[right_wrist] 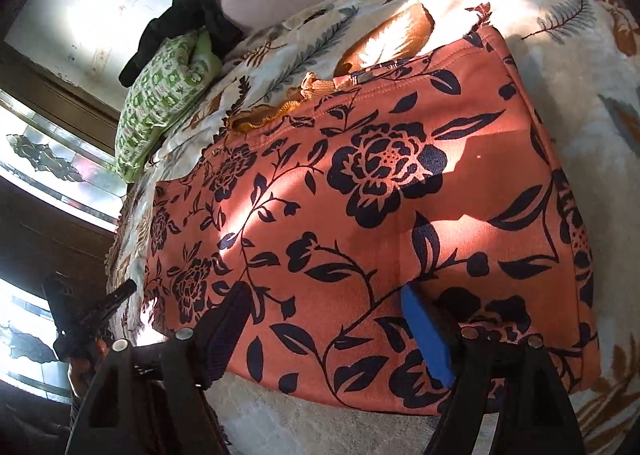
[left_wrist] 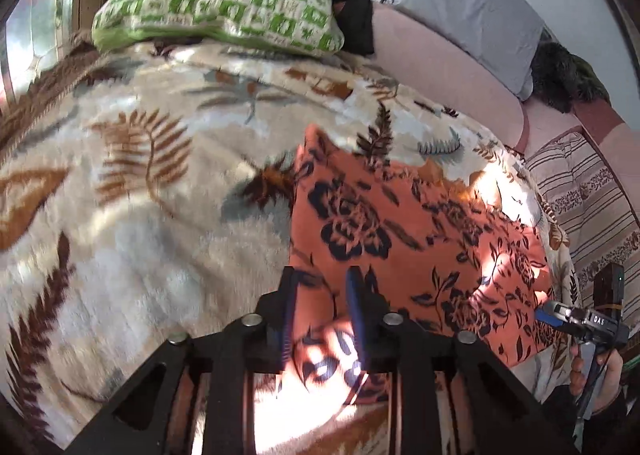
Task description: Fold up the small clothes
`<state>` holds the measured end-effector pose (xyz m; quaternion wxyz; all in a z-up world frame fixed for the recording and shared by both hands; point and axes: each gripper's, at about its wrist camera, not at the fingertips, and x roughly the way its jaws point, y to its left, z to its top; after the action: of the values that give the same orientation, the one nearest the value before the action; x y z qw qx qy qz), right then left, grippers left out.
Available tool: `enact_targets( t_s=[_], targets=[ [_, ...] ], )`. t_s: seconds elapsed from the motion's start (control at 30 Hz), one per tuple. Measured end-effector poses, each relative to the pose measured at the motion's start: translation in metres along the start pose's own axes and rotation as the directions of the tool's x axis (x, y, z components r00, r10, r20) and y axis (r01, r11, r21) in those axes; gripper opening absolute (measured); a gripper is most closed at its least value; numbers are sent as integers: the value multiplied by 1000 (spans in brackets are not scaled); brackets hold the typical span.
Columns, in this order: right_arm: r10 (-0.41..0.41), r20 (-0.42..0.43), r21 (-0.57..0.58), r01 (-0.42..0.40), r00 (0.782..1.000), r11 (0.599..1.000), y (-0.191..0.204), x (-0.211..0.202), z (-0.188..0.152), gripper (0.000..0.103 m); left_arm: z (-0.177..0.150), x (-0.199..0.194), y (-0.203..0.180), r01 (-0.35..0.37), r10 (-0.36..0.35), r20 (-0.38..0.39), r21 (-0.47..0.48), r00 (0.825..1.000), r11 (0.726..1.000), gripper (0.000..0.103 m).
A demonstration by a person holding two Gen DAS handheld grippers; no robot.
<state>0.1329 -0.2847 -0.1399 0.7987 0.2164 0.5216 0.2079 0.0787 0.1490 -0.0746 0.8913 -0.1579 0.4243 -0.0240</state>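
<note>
Fabric on this orange floral garment (right_wrist: 380, 215) looks soft and floppy, so grab corners: left gripper (left_wrist: 322, 309) pinches one, right gripper (right_wrist: 328, 331) hangs spread, empty

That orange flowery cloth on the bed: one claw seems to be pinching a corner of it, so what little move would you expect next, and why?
Probably the left gripper carries its pinched corner across the orange floral garment to lay a fold. It grips a lifted bit of fabric, while the right gripper stands open above the near edge, holding nothing. The rest lies flat on the leaf-print blanket.
</note>
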Motion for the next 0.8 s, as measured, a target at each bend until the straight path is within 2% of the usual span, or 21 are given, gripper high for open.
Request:
enact_targets(
  t_s=[0.07,0.17,0.23,0.27,0.3,0.33,0.37,0.43,0.5,0.57,0.63,0.7,0.73,0.8],
  targets=[
    [13,-1,8,-13,1000,1000,-3,-1,-1,80,28,17,0,-28,28,-4,41,1000,999,36],
    [24,-7,23,-24,1000,999,-8,0,-3,80,60,65,5,-42,47,-93,56,995,998,34],
    [30,-9,26,-30,999,999,-10,0,-3,80,68,98,10,-68,76,-167,49,983,996,16],
    [36,-8,28,-35,999,999,-11,0,-3,80,69,114,16,-89,95,-207,38,974,995,10],
    [40,-9,31,-40,999,999,-12,0,-3,80,69,127,23,-111,114,-227,30,967,993,11],
    [44,-12,31,-44,999,999,-12,1,-3,80,70,132,30,-129,129,-218,18,967,992,10],
    [48,-15,30,-47,999,998,-13,2,-3,80,73,134,36,-130,126,-217,-6,968,991,5],
    [51,-18,28,-50,999,998,-15,2,-2,80,77,135,42,-149,140,-216,-27,966,988,3],
    [56,-21,27,-55,998,998,-15,4,-2,82,78,130,38,-158,152,-208,-14,966,987,2],
    [55,-20,32,-54,998,998,-14,3,-2,82,77,116,33,-173,171,-163,2,972,985,2],
    [49,-25,35,-48,998,998,-11,1,-2,82,75,98,27,-174,174,-123,10,977,985,8],
    [46,2,32,-46,999,998,-7,-8,2,82,73,80,16,-152,153,-76,28,985,988,24],
    [51,25,25,-52,998,998,-5,-14,6,82,71,73,8,-155,158,-58,44,986,987,29],
    [64,60,23,-66,996,998,-2,-20,20,82,67,64,-5,-170,172,-35,63,984,983,48]
  ],
)
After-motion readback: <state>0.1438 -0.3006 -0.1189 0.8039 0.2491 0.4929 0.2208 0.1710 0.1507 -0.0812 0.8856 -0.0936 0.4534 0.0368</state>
